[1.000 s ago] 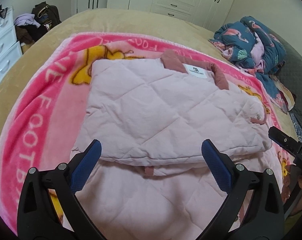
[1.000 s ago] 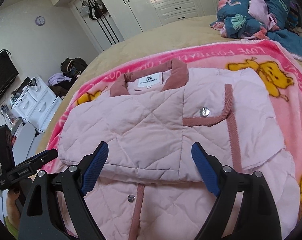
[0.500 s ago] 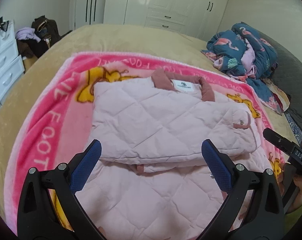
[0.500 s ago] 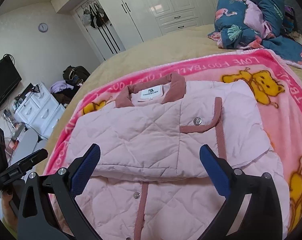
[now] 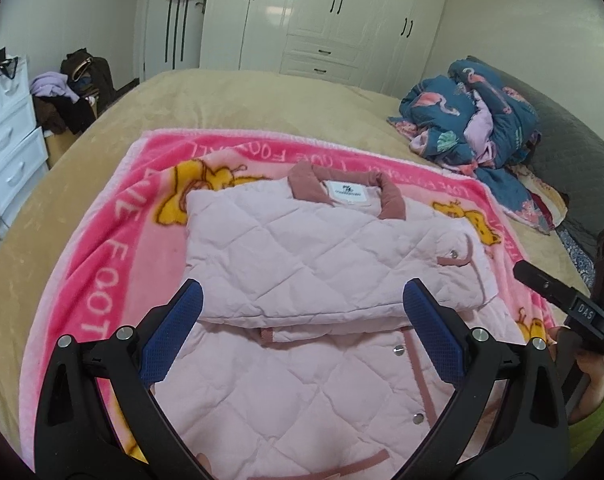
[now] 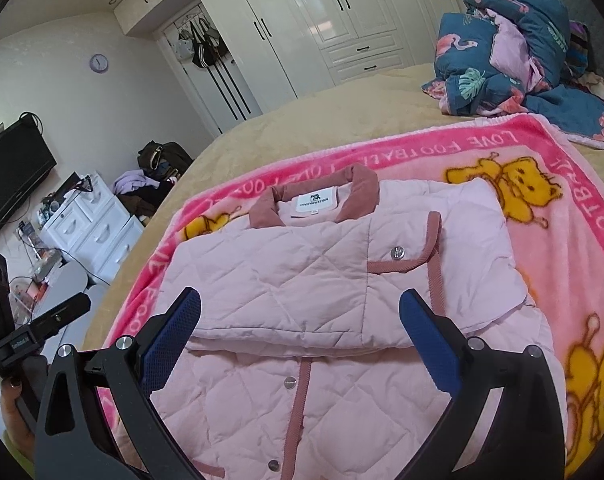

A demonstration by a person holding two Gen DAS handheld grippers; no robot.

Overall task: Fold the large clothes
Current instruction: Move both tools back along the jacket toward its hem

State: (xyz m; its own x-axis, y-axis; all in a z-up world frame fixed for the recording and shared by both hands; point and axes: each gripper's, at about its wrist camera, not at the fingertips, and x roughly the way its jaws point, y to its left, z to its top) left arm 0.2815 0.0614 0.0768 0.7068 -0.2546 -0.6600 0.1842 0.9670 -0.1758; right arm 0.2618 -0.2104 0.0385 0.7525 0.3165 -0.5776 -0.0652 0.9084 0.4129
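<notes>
1. The pink quilted jacket (image 5: 302, 264) is lying on the pink cartoon blanket (image 5: 101, 272), which is covering the tan bed (image 5: 261, 100). This jacket is serving as the landmark below.
2. The jacket's sleeves and sides are lying folded across its chest, with the dusty-rose collar (image 6: 314, 196) and white label (image 6: 316, 202) sitting at its far end.
3. The left gripper (image 5: 302, 320) is hovering above the jacket's near part with its blue-padded jaws standing wide apart and nothing between them.
4. The right gripper (image 6: 299, 324) is hovering above the same near part, jaws spread fully wide, gripping nothing.
5. A blue flamingo-print quilt (image 6: 514, 44) is lying bunched well beyond the jacket's right shoulder.
6. A white wardrobe (image 5: 322, 12) is standing far behind the jacket's collar.
</notes>
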